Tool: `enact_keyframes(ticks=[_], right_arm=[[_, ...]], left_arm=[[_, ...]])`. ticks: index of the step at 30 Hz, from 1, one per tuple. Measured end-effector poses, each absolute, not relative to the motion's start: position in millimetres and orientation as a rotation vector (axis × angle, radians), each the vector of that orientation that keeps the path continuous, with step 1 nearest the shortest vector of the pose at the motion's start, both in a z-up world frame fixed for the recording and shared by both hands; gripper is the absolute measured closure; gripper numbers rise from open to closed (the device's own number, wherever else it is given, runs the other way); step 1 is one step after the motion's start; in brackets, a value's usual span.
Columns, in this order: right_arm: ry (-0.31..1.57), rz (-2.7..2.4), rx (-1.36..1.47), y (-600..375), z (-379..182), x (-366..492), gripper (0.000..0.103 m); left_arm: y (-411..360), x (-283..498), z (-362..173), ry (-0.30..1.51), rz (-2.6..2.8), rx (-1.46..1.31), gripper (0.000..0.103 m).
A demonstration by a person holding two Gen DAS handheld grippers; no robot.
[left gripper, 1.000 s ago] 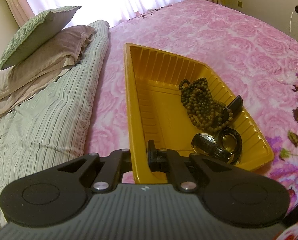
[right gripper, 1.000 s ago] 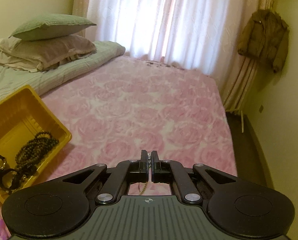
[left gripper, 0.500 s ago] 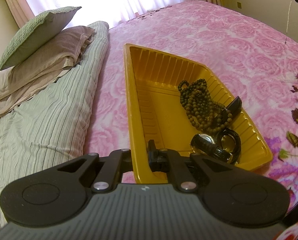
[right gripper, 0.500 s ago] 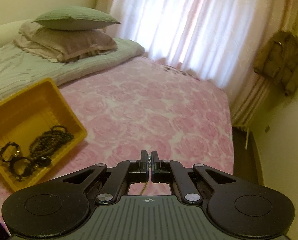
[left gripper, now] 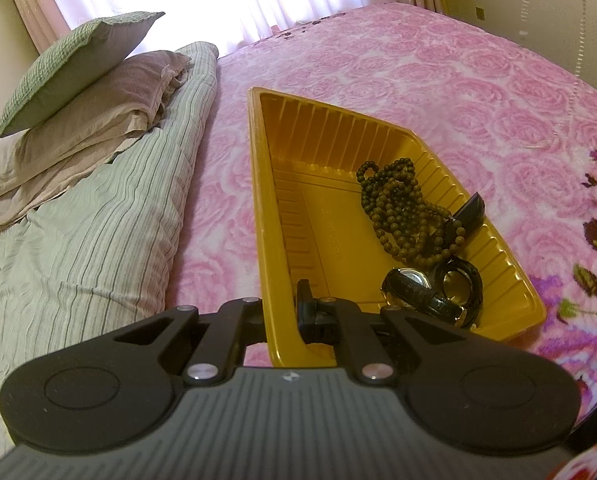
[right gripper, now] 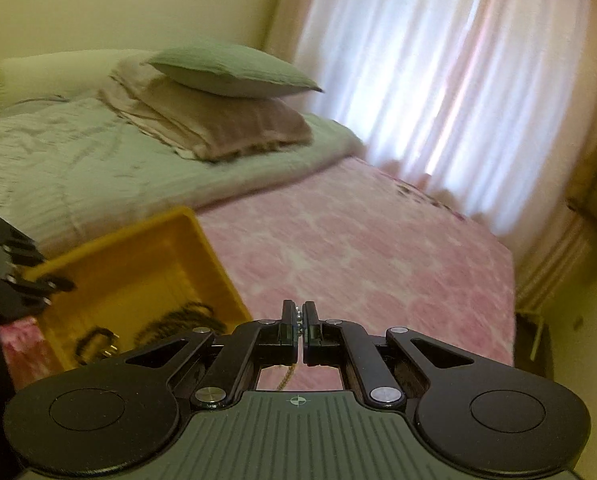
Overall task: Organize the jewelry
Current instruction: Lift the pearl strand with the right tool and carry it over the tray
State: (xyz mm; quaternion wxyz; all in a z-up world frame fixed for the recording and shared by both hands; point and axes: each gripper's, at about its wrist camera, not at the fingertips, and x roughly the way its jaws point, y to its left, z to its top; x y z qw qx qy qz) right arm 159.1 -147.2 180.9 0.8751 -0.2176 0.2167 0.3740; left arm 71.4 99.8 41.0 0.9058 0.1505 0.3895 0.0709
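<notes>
Jewelry here is in two places: a thin beaded chain (right gripper: 297,316) pinched between the tips of the right tongs (right gripper: 298,314), and a small heap lying in the yellow tray (left gripper: 378,128) that the left tongs (left gripper: 283,304) grip.

The right tongs are closed to a slit, with small pale beads showing in the gap and a golden strand hanging below the fingers; they are raised above the pink rose-patterned bedspread (right gripper: 378,256), with the tray below and to their left. That view is blurred. In the left wrist view the chain shows as a faint dotted line (left gripper: 578,60) hanging at the far right, well apart from the tray.

The left tongs are clamped narrowly on the near wall of the tray, one finger (left gripper: 304,300) inside and the other outside. In the tray's right half lie a coil of dark brown beads (left gripper: 394,208), touching a black watch (left gripper: 430,292) nearer the tongs. The tray's left half is bare.

The tray rests on the bedspread, beside a striped green quilt (left gripper: 90,224) bearing two stacked pillows (left gripper: 82,80).
</notes>
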Motion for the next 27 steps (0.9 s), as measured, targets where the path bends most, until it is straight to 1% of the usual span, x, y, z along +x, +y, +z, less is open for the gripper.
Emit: enact_keyframes(ticks=[10, 22, 27], right_arm=[[0.412, 0.935, -0.506, -78.5, 188.6, 142.9, 0.101], [0.371, 1.031, -0.556, -8.0, 177.2, 135.4, 0.101], [0.408, 1.035, -0.574, 6.3, 169.8, 144.4, 0.101]], left_arm=[[104.2, 71.7, 39.7, 0.802, 0.14, 0.299, 0.096], [110.5, 72.1, 37.2, 0.804, 0.132, 0.276, 0.096], [112.9, 71.6, 36.0, 0.803, 0.129, 0.267, 0.096]])
